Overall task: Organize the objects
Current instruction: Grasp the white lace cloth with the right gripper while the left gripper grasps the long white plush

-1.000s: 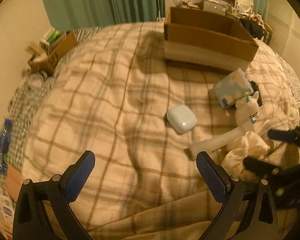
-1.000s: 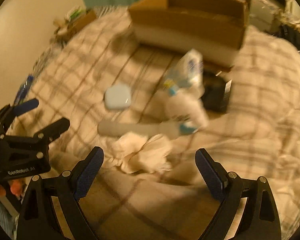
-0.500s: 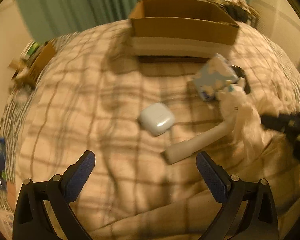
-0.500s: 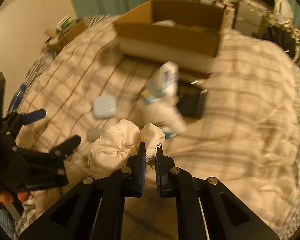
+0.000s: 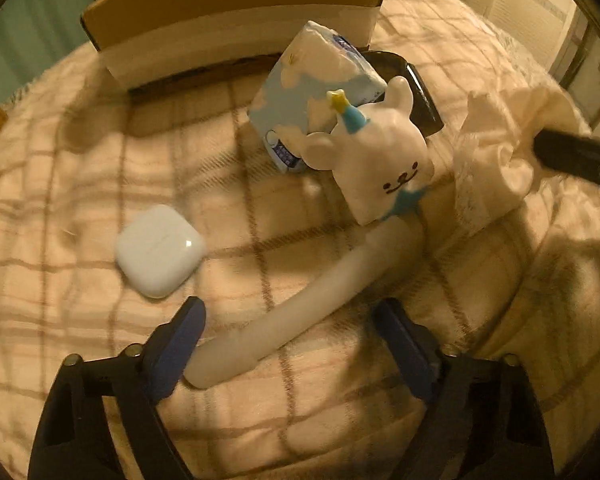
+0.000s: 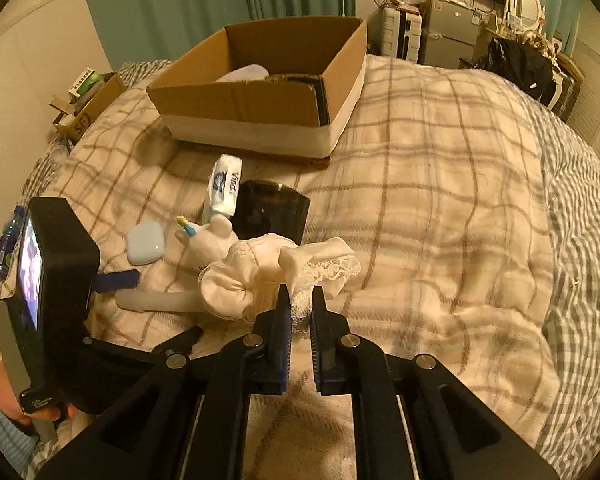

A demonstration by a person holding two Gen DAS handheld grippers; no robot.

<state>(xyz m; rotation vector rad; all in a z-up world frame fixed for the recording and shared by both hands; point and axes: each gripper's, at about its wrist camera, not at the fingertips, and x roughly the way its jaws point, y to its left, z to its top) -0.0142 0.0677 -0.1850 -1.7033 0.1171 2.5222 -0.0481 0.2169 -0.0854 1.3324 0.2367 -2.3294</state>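
Observation:
My right gripper (image 6: 300, 300) is shut on a white lace-edged cloth (image 6: 260, 276) and holds it above the bed; the cloth also shows in the left wrist view (image 5: 496, 160). My left gripper (image 5: 288, 328) is open, its fingers on either side of the long white handle (image 5: 300, 304) of a white bear-headed toy (image 5: 380, 160). A white earbud case (image 5: 158, 250) lies to the left of the handle. A blue tissue pack (image 5: 312, 92) and a black object (image 6: 270, 210) lie behind the toy. An open cardboard box (image 6: 268, 84) stands farther back.
Everything lies on a bed with a plaid blanket (image 6: 440, 200). A smaller carton (image 6: 88, 100) with packets sits at the bed's left edge. Furniture and a dark bag (image 6: 516, 64) stand beyond the far right side.
My right gripper has shut on the white cloth and lifted it off the blanket. My left gripper has moved forward and right, down around the toy's handle.

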